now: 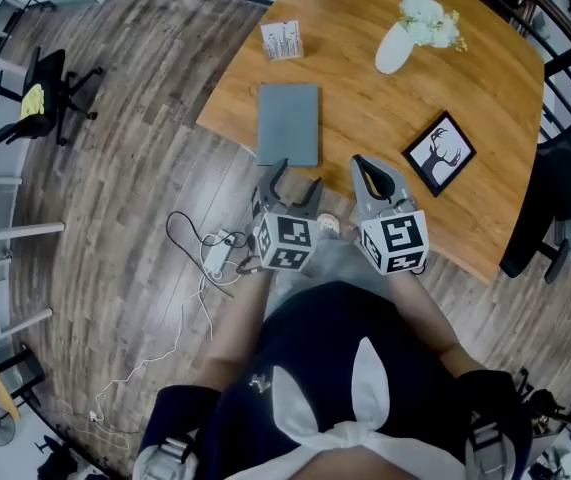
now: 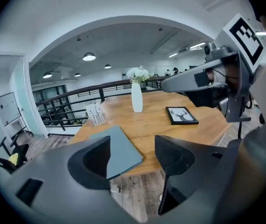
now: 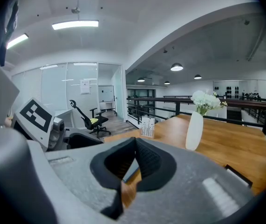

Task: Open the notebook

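Observation:
A closed grey notebook [image 1: 288, 123] lies flat on the wooden table [image 1: 365, 98], near its front-left edge. My left gripper [image 1: 292, 180] hovers just short of the notebook's near end, over the table edge. Its black jaws stand wide open with nothing between them. In the left gripper view the notebook [image 2: 121, 150] shows through the gap of the left gripper [image 2: 132, 155]. My right gripper [image 1: 368, 168] is to the right of the notebook, above bare tabletop, with its jaws shut and empty. In the right gripper view only a sliver of the notebook [image 3: 130, 171] shows below the right gripper [image 3: 135, 146].
A white vase with flowers [image 1: 395, 48], a framed deer picture [image 1: 439, 153] and a small card stand [image 1: 282, 40] sit on the table. Cables and a power strip [image 1: 213, 255] lie on the wood floor. An office chair [image 1: 45, 93] stands at the left, and another chair [image 1: 565, 198] is at the right.

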A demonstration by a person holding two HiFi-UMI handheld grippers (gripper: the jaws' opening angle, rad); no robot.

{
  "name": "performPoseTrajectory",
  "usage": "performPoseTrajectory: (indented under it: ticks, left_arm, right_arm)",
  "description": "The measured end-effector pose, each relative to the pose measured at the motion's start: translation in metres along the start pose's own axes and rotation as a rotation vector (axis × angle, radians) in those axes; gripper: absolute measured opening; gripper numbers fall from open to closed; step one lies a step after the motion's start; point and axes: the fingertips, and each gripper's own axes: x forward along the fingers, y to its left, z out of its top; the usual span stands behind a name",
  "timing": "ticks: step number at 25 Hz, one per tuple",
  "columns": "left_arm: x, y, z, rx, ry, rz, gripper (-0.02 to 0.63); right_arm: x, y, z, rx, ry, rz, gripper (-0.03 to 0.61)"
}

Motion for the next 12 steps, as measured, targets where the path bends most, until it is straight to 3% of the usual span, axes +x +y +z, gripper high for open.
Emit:
performPoseTrajectory:
  ticks: [12]
  left_arm:
    - [0.067,0.000,-0.032,0.002,0.116,0.097,0.296]
  right_arm:
    - [0.024,-0.035,-0.027,0.019,0.039,0.070,-0.002]
